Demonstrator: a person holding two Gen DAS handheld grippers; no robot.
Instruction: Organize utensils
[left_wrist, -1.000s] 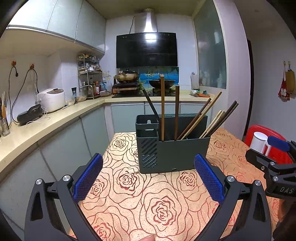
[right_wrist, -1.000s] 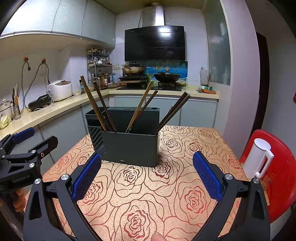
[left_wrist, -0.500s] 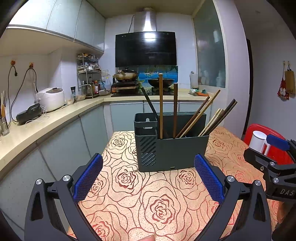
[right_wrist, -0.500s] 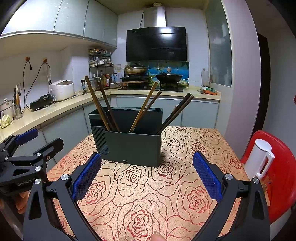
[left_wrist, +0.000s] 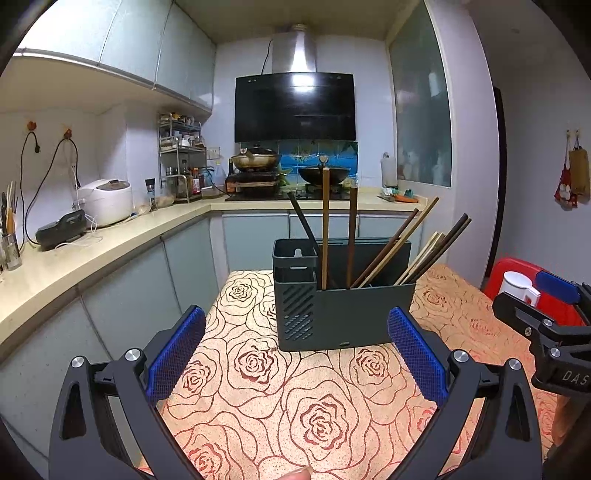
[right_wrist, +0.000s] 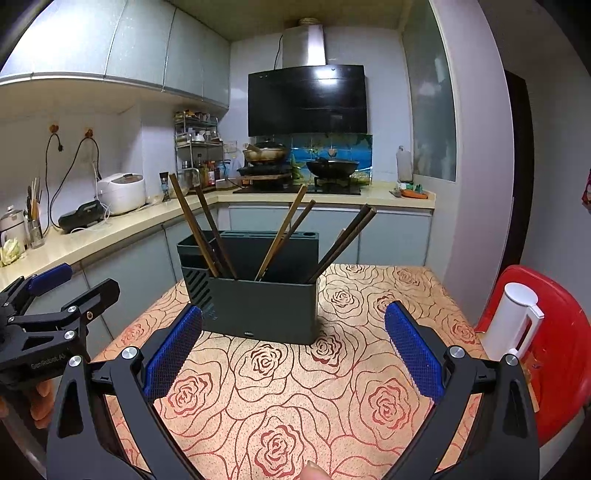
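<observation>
Chopsticks upright in dark holder, left gripper and right gripper both spread wide, empty.

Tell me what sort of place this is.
Most likely a home kitchen: a range hood hangs over woks on a stove, a rice cooker sits on the counter, and a chopstick holder stands on a rose-patterned table.
</observation>
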